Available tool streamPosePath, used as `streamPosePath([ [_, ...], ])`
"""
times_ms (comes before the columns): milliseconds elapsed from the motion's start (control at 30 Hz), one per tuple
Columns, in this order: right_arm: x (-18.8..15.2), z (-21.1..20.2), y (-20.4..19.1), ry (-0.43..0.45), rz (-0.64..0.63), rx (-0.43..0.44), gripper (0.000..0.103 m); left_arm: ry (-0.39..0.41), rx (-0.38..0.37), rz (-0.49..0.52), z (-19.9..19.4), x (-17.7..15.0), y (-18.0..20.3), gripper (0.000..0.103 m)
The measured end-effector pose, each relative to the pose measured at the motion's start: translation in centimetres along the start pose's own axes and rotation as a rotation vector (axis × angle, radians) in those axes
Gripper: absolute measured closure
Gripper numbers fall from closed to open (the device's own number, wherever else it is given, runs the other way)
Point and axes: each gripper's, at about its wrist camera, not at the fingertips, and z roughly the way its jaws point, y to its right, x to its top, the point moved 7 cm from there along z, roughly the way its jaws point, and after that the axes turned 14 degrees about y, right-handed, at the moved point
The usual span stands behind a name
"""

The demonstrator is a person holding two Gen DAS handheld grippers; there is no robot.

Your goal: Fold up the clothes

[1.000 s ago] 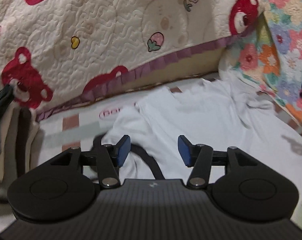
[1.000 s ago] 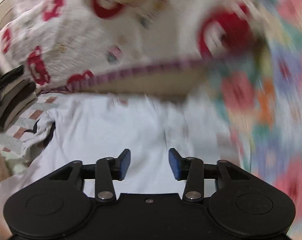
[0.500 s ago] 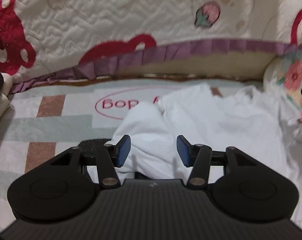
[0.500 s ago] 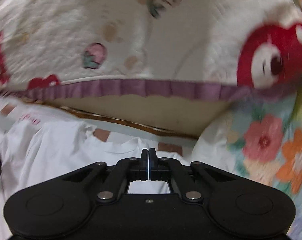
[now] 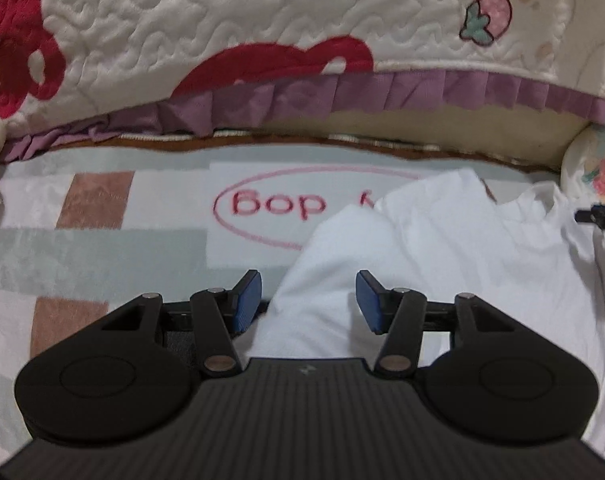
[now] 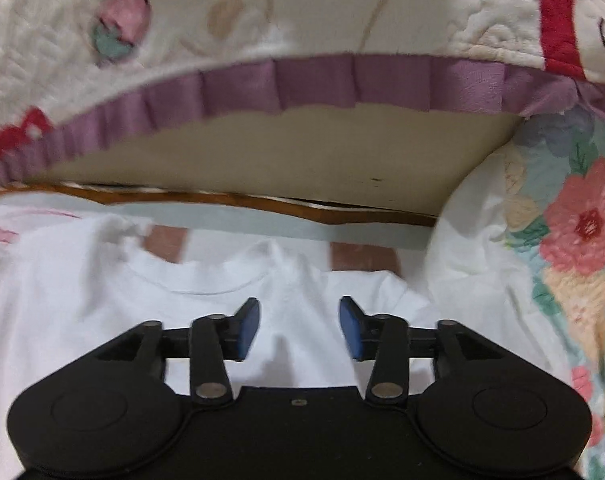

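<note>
Left gripper (image 5: 308, 300) is hovering with jaws spread over a raised fold of the white T-shirt (image 5: 442, 248); right gripper (image 6: 298, 328) is likewise gaping above the cloth just beside the collar (image 6: 206, 280). The shirt is lying on a checked mat (image 5: 102, 232), beneath a bear-print quilt (image 5: 222, 20).

Both cams sit on the grippers, looking fwd along the fingers, low and close over the bed surface.

Left wrist cam faces the quilt (image 5: 262, 20) edge w/ purple frill, patchwork sheet (image 5: 102, 240) filling the left, white shirt (image 5: 442, 248) at right.

Right wrist cam faces the same quilt (image 6: 302, 8) from nearer its right end, floral fabric (image 6: 574, 240) at right, shirt (image 6: 62, 300) neckline right ahead.

Shared: quilt frill, shirt, strip of sheet (image 6: 262, 232). Right cam's gripper tip shows at the left view's right edge.
</note>
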Motion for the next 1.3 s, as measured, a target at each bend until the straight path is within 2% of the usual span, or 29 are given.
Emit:
streamPosePath([
  [33,-0.1,0.8,0.1,-0.017,-0.015,-0.024,0.051,-0.01,-0.006,0.002,-0.2,-0.2,-0.1,0.051],
  [100,-0.5,1.7,-0.5,-0.022,-0.039,0.023,0.051,-0.033,-0.013,0.013,-0.6,-0.7,-0.1,0.047],
  [200,-1.6,2.7,-1.5,-0.027,-0.117,0.072,0.054,-0.068,0.053,0.078,-0.3,-1.1,-0.3,0.047],
  [233,-1.8,2.8,-1.7,-0.006,-0.14,0.081,0.099,-0.065,0.053,0.076,-0.1,-1.1,-0.3,0.047],
  [267,-1.6,2.7,-1.6,0.032,-0.155,0.069,0.096,-0.063,0.053,0.075,0.2,-1.1,-0.3,0.045],
  [300,-1.2,2.5,-1.2,0.065,-0.121,0.051,0.099,-0.061,0.052,0.072,0.5,-1.1,-0.4,0.045],
  [367,-0.3,2.3,-0.4,0.13,-0.052,0.016,0.099,-0.05,0.016,-0.004,1.0,-1.0,-0.5,0.043],
  [400,0.1,2.3,0.1,0.146,-0.006,0.011,0.099,-0.044,0.0,-0.047,1.2,-0.8,-0.6,0.043],
  [567,0.9,2.6,1.2,0.18,0.038,-0.011,0.099,-0.032,-0.071,-0.217,2.8,-1.0,-0.7,0.036],
  [600,1.1,2.7,1.4,0.186,0.043,-0.016,0.099,-0.039,-0.07,-0.238,3.3,-1.4,-0.8,0.043],
  [633,1.3,2.7,1.7,0.192,0.048,-0.02,0.099,-0.025,-0.042,-0.176,3.5,-1.3,-0.5,0.053],
  [667,1.5,2.7,1.9,0.198,0.054,-0.024,0.099,-0.01,-0.015,-0.114,3.6,-1.3,-0.2,0.097],
  [700,1.7,2.8,2.1,0.205,0.059,-0.028,0.099,0.004,0.012,-0.053,3.7,-1.2,0.0,0.101],
  [933,3.0,3.0,3.5,0.248,0.094,-0.06,0.099,0.215,0.026,-0.063,0.2,2.5,-0.7,0.101],
  [1000,3.6,3.3,4.2,0.264,0.024,-0.122,0.099,0.215,0.046,-0.062,0.5,2.3,-0.9,0.101],
  [1167,3.1,5.9,4.6,0.198,-0.033,-0.174,0.099,0.215,0.085,0.01,1.0,2.1,-0.3,0.101],
  [1300,2.4,7.8,3.8,0.14,-0.121,-0.188,0.099,0.135,0.053,-0.129,2.0,0.5,-1.6,0.1],
])
